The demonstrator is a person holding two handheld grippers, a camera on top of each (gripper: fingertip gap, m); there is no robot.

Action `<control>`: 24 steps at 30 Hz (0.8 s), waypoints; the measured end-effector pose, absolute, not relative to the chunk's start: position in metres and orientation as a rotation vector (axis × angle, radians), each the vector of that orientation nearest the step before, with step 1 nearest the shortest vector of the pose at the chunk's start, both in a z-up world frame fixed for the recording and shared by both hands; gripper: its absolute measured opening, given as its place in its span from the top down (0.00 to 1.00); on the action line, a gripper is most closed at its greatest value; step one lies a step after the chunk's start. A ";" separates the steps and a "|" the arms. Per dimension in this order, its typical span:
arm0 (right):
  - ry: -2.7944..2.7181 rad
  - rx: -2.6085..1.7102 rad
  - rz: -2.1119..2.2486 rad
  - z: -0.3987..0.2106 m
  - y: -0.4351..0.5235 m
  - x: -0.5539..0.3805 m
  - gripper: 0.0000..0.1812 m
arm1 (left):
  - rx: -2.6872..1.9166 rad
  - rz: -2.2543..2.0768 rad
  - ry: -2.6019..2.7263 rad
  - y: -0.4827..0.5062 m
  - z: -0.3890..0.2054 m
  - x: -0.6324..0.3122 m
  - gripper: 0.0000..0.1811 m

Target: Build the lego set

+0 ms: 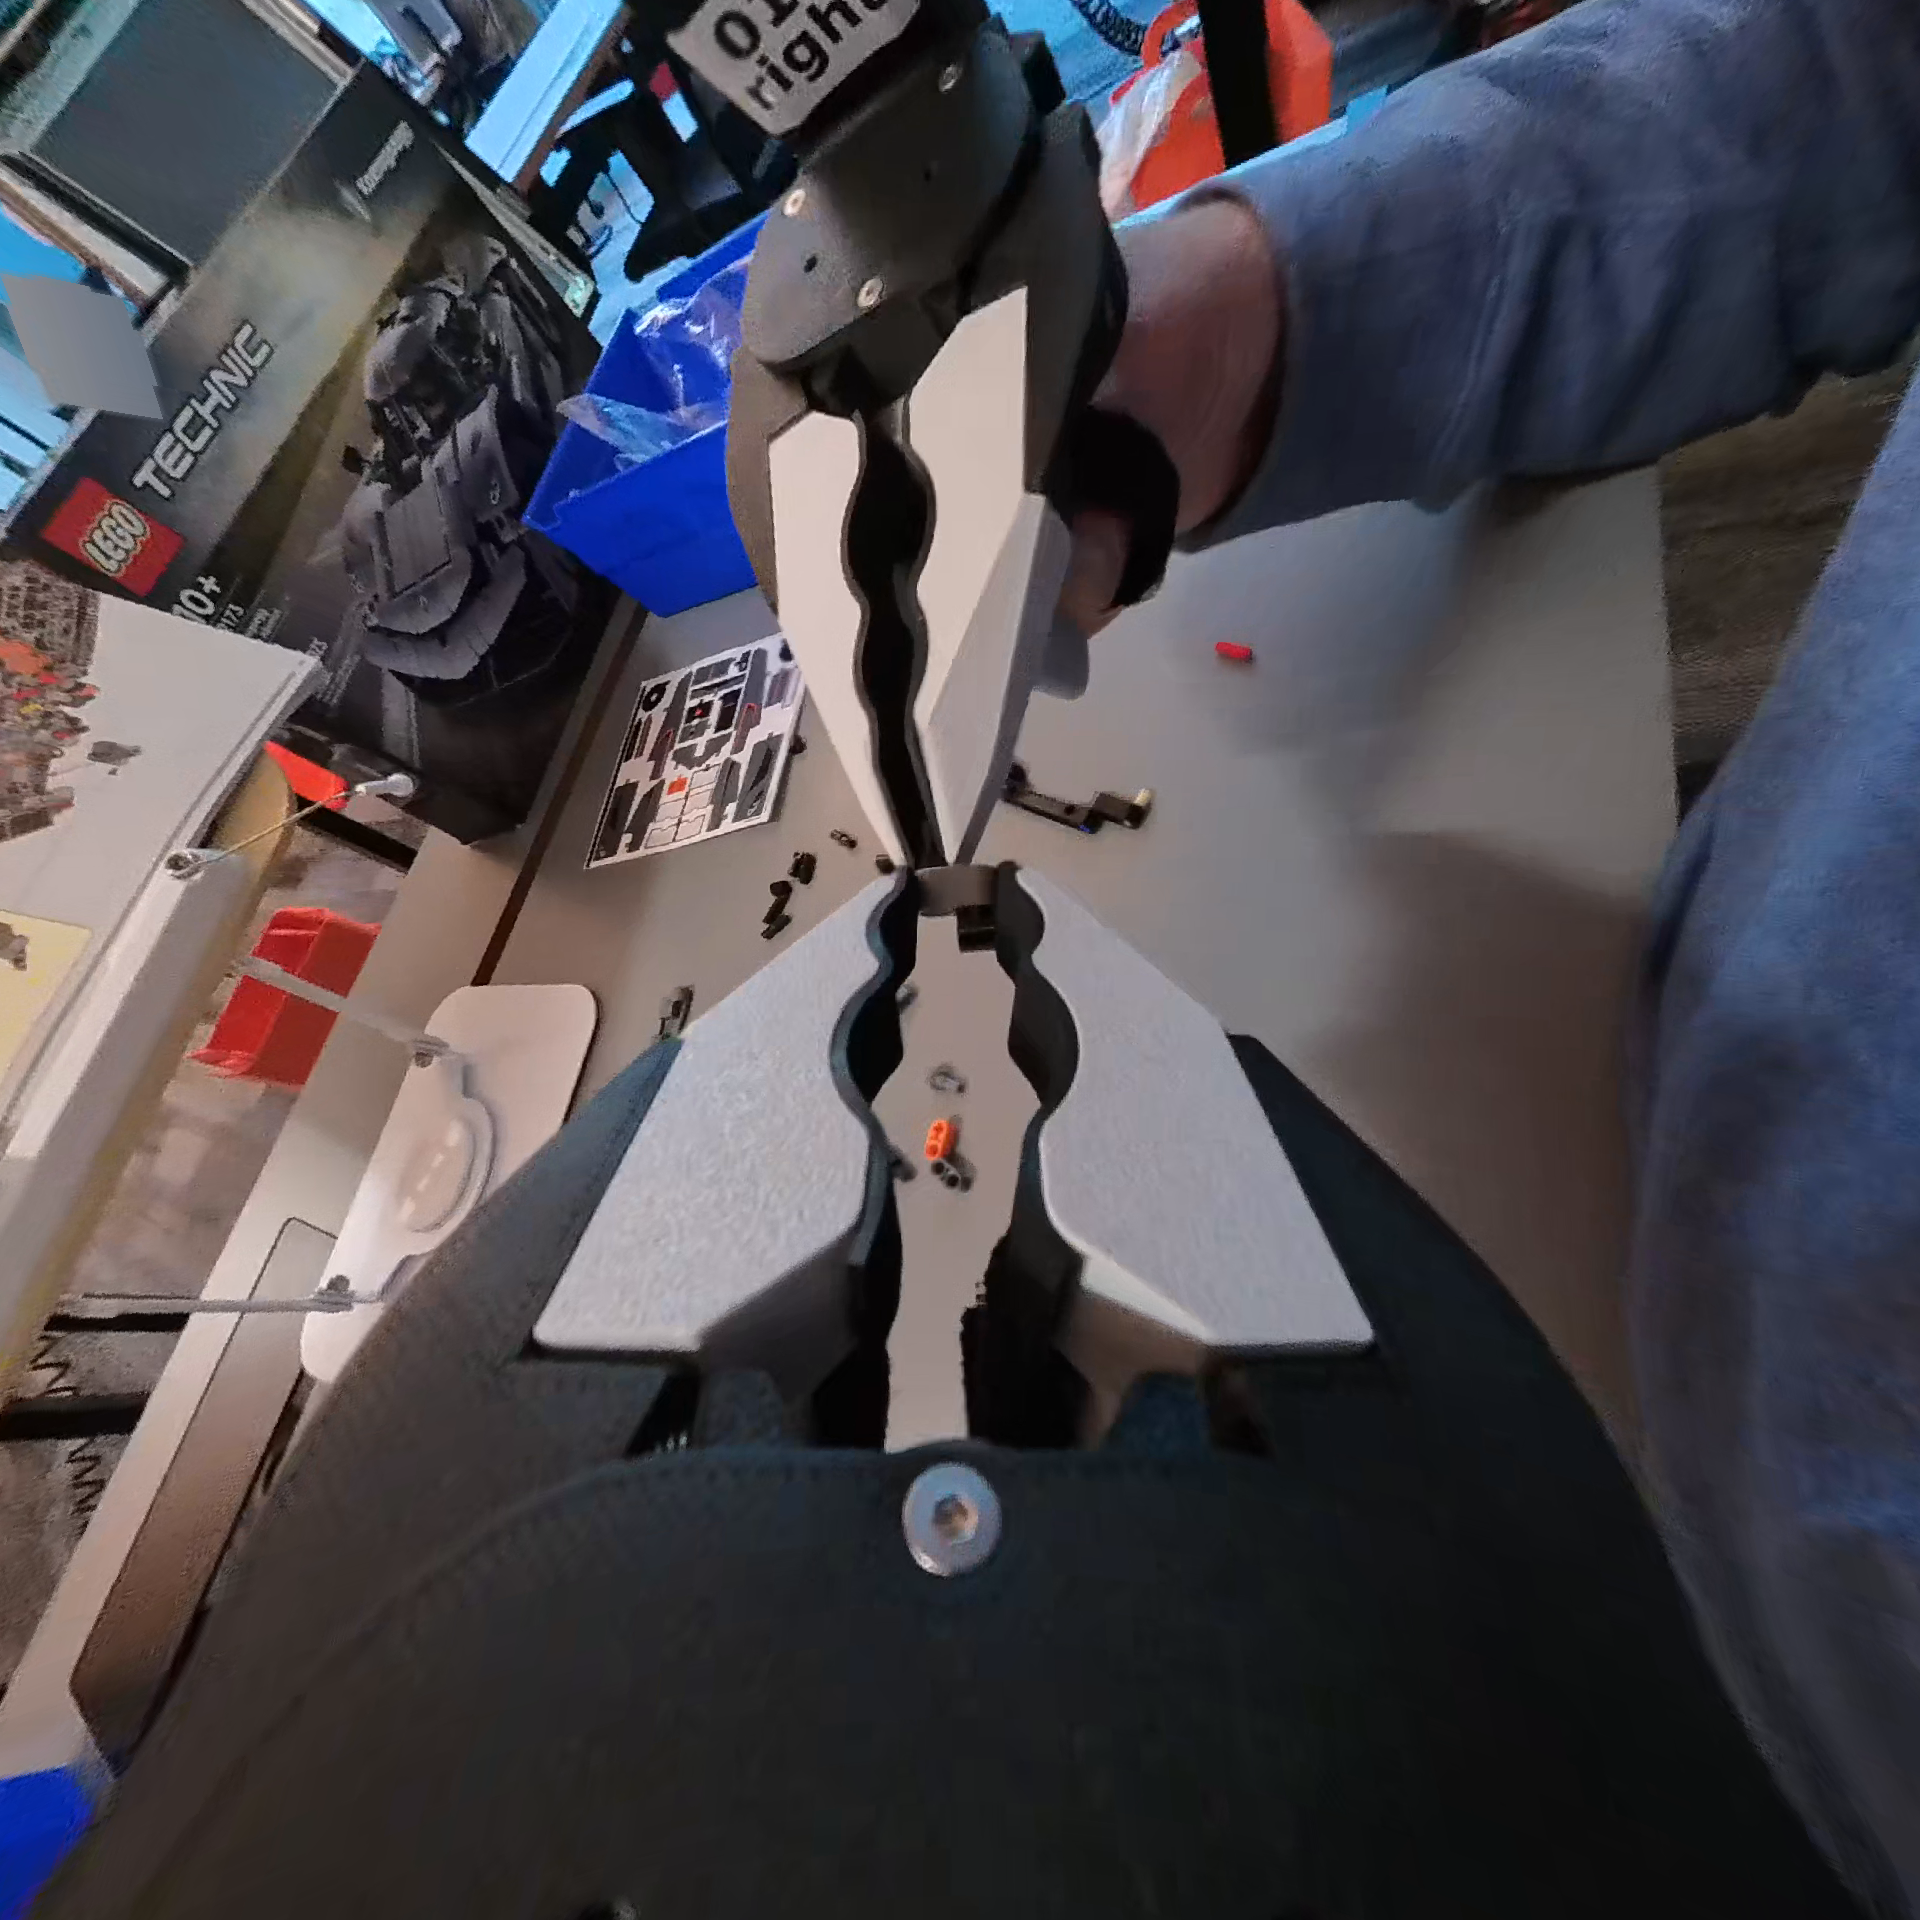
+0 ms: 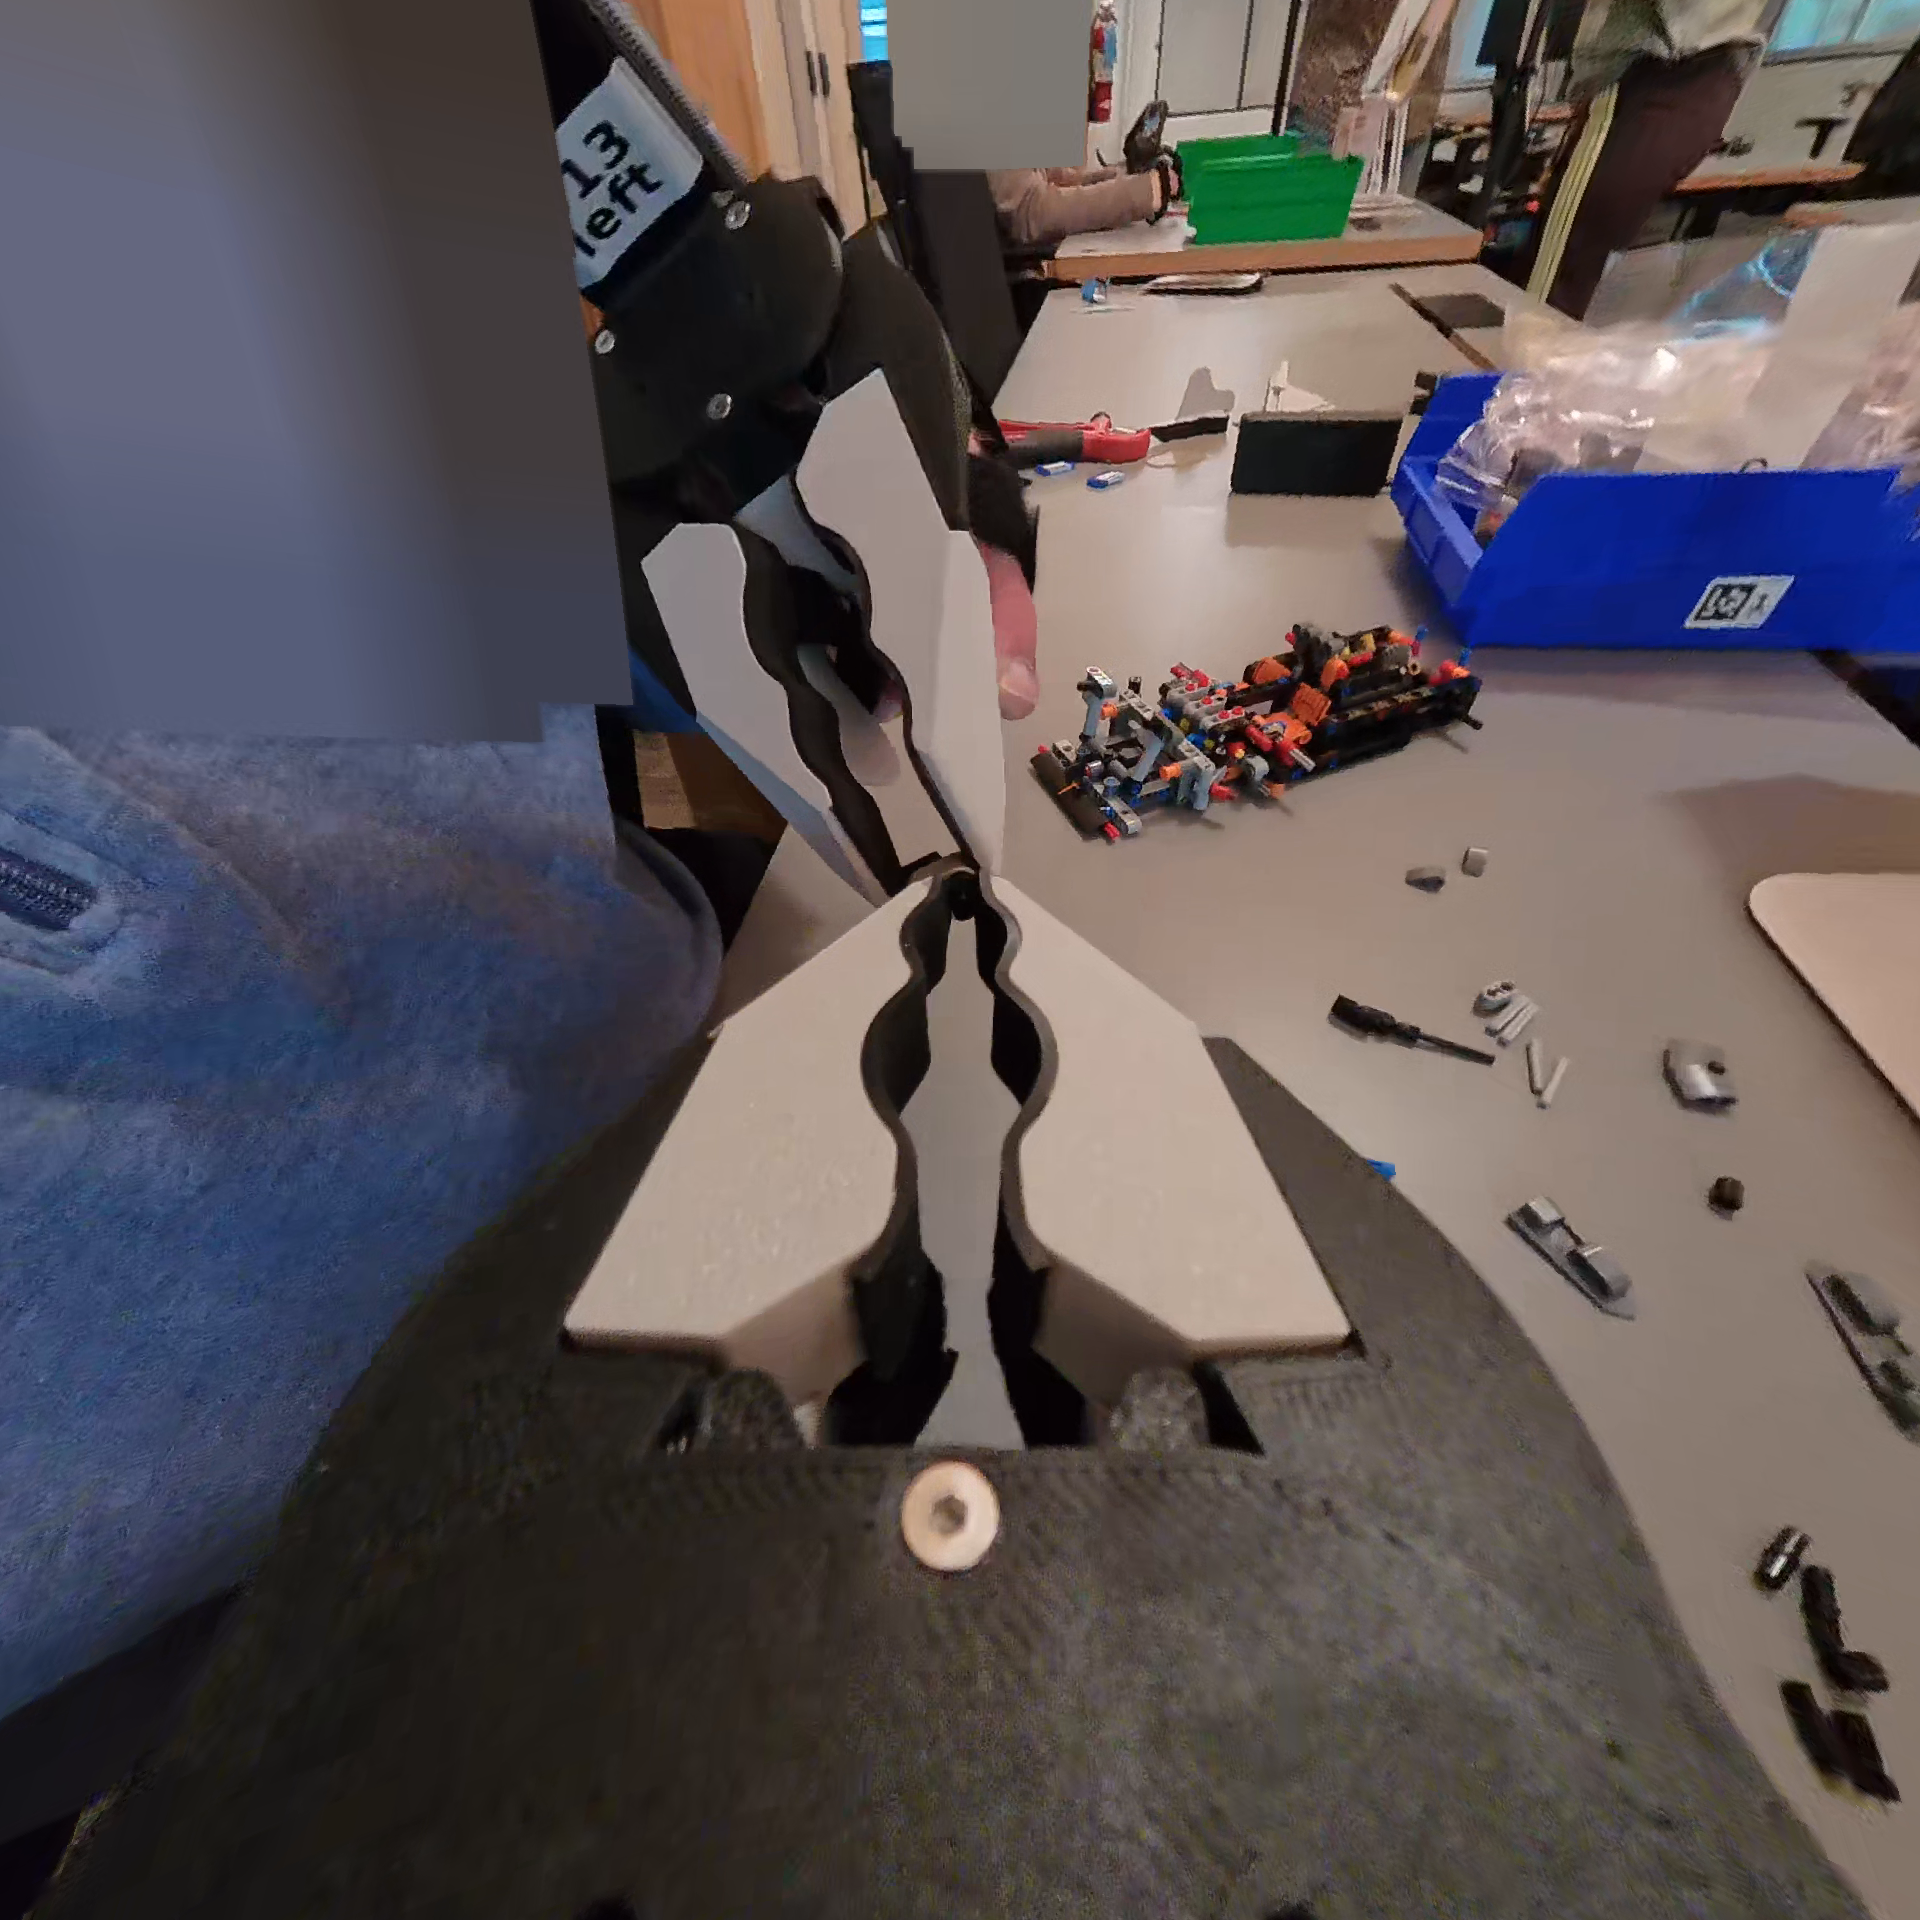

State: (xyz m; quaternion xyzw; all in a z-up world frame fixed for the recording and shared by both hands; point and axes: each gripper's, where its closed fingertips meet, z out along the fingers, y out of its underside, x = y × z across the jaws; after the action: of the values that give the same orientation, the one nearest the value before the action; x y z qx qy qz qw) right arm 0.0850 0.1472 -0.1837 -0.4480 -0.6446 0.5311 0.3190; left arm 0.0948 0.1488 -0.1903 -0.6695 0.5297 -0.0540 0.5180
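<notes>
My left gripper (image 1: 956, 891) is shut on a small dark grey lego piece (image 1: 961, 902) and holds it in the air above the grey table (image 1: 1351, 727). My right gripper (image 2: 961, 885) comes in tip to tip against it and is shut on a small black piece (image 2: 963, 902) that touches the grey one. The right gripper also shows in the left wrist view (image 1: 928, 857), and the left gripper in the right wrist view (image 2: 935, 862). The partly built lego chassis (image 2: 1257, 727) lies on the table (image 2: 1351, 883) beyond the grippers.
A blue bin (image 2: 1662, 551) with plastic bags stands at the back; it also shows in the left wrist view (image 1: 644, 499). The lego box (image 1: 312, 468), a sticker sheet (image 1: 696, 748), a white tray (image 2: 1849, 966) and loose small pieces (image 2: 1558, 1247) lie around. An orange piece (image 1: 938, 1140) lies below the grippers. Less than 4 cm separates the two grippers' tips.
</notes>
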 end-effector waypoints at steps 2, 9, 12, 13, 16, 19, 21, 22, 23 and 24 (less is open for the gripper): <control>-1.660 -1.198 1.377 -0.184 0.154 0.086 0.94 | -1.626 -0.072 1.286 0.154 -0.198 0.091 0.93; -1.458 -1.349 1.552 -0.178 0.167 0.091 0.89 | -1.555 0.076 1.274 0.162 -0.187 0.084 0.93; -1.356 -1.416 1.444 -0.178 0.166 0.082 0.87 | -1.548 0.251 1.288 0.172 -0.191 0.077 0.93; -1.321 -1.430 1.374 -0.177 0.168 0.080 0.89 | -1.555 0.253 1.297 0.173 -0.195 0.078 0.93; -1.276 -1.495 1.298 -0.180 0.172 0.076 0.90 | -1.503 0.236 1.323 0.170 -0.193 0.085 0.93; -1.231 -1.502 1.501 -0.176 0.167 0.075 0.91 | -1.435 0.250 1.350 0.168 -0.187 0.087 0.93; -1.215 -1.505 1.578 -0.173 0.165 0.075 0.95 | -1.402 0.263 1.343 0.168 -0.181 0.085 0.93; -1.214 -1.500 1.590 -0.172 0.163 0.074 0.97 | -1.392 0.267 1.346 0.167 -0.180 0.084 0.93; -1.222 -1.496 1.583 -0.170 0.162 0.073 0.97 | -1.382 0.269 1.347 0.167 -0.178 0.083 0.93; -1.237 -1.489 1.567 -0.168 0.162 0.072 0.97 | -1.368 0.270 1.346 0.166 -0.176 0.082 0.93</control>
State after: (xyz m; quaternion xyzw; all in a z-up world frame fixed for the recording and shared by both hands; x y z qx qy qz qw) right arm 0.0718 0.1619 -0.1682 -0.5664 -0.4705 0.5962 0.3199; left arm 0.0821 0.1658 -0.1762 -0.5819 0.5725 0.1148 0.5661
